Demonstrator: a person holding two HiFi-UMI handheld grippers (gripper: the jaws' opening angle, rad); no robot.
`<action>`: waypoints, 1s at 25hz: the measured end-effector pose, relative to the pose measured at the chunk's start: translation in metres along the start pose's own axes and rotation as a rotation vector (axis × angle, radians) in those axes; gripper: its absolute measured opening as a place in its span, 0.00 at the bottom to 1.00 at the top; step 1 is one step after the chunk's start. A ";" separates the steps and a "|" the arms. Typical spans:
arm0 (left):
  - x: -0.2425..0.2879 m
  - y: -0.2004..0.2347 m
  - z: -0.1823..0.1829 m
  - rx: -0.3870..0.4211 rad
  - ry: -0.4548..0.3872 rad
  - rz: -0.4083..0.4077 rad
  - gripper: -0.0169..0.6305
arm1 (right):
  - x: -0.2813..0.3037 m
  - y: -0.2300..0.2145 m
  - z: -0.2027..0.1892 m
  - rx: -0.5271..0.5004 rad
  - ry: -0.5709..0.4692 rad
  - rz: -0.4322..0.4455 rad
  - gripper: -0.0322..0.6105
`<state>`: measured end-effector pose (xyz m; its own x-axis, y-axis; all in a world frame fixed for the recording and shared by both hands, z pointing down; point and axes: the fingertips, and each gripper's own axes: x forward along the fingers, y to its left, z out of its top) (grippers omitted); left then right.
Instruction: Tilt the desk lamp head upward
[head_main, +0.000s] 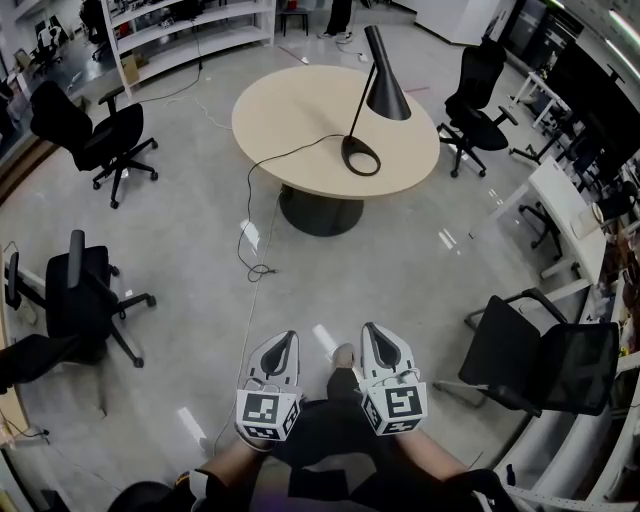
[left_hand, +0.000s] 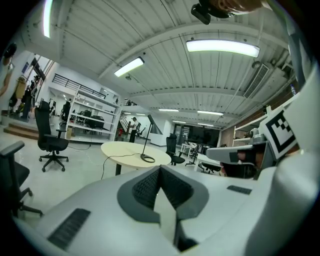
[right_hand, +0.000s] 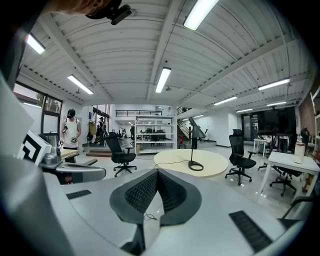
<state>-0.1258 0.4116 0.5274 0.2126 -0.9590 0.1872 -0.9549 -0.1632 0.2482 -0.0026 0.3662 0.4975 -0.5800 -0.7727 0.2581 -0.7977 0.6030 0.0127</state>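
Bare floor (head_main: 420, 270) is lying open between the left tongs (head_main: 283, 342), the right tongs (head_main: 375, 332) and the round bench (head_main: 300, 120), with only a thin cable (head_main: 259, 270) trailing off the bench's near left edge and coiling on the floor left of that path. The lamp (head_main: 385, 95) is standing on the bench's right half. A far-right chair (head_main: 478, 95) is crowding the bench's right side, while the near-right chair (head_main: 545, 360), far-left chair (head_main: 90, 130) and near-left chair (head_main: 80, 295) are standing well apart from the path.

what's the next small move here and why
Probably step forward toward the round table. The desk lamp stands on it, well across the floor from both tools, and the left tool and right tool are held near the body, jaws together on nothing, so nothing is within reach yet.
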 end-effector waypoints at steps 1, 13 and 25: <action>0.008 0.002 0.000 0.002 0.004 0.004 0.10 | 0.007 -0.005 -0.001 0.001 0.003 0.003 0.07; 0.177 -0.013 0.040 0.068 0.027 0.047 0.10 | 0.118 -0.140 0.017 0.064 -0.016 0.047 0.07; 0.340 -0.068 0.077 0.144 0.035 0.068 0.10 | 0.198 -0.303 0.043 0.100 -0.073 0.060 0.07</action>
<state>-0.0046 0.0788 0.5010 0.1511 -0.9608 0.2324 -0.9866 -0.1320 0.0957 0.1172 0.0214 0.5034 -0.6351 -0.7502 0.1840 -0.7713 0.6289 -0.0980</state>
